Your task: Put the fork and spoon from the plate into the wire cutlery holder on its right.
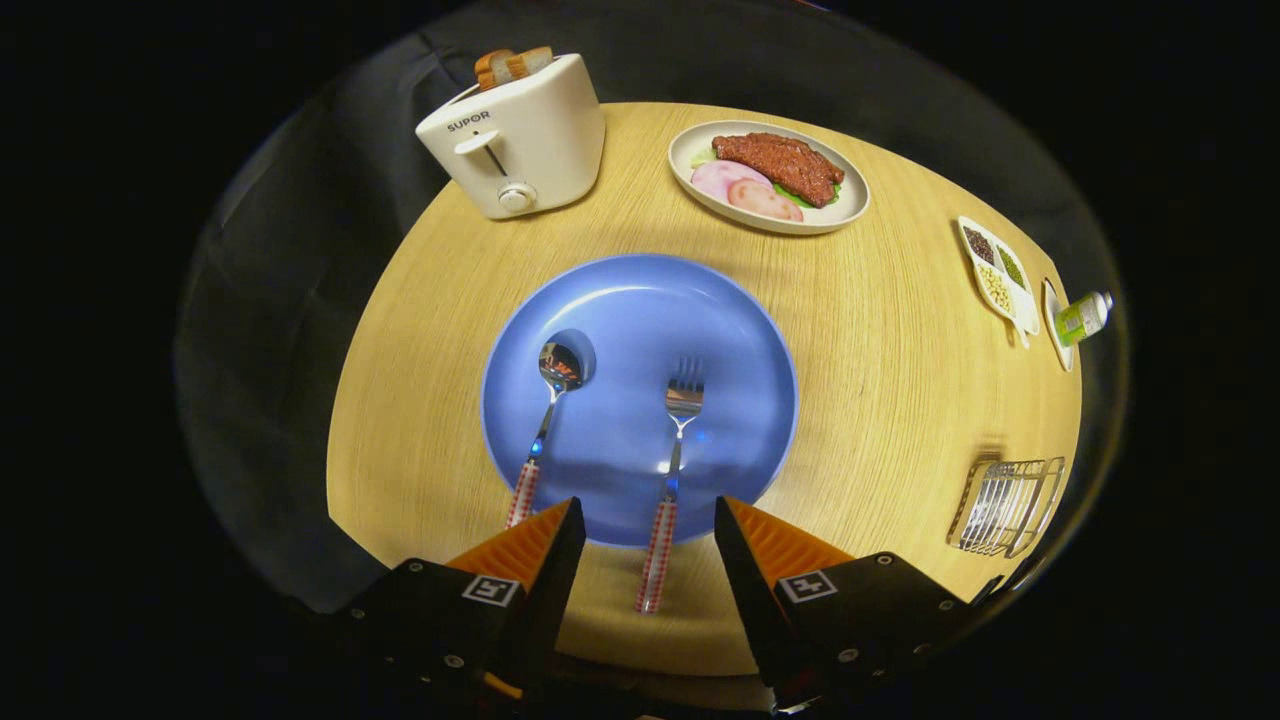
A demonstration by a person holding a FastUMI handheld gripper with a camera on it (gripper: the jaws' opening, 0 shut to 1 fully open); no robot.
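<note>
A round blue plate point(740, 330) lies on the wooden table just ahead of my fingers. On it rest a spoon point(548, 410) on the left and a fork point(676, 430) on the right, both with red-and-white checked handles that overhang the near rim. My gripper point(648, 520) hovers above the table's near edge, open, and the fork's handle end lies in the gap between the fingertips without touching them. The spoon's handle ends just left of the left finger point(540, 545). The wire cutlery holder point(1008, 505) stands to the right of the plate, near the table's right edge.
A white toaster point(515, 140) with bread slices stands beyond the plate on the left. A plate of meat and ham point(768, 175) sits at the far side. A small divided dish of beans point(996, 270) and a green tube point(1083, 318) lie far right.
</note>
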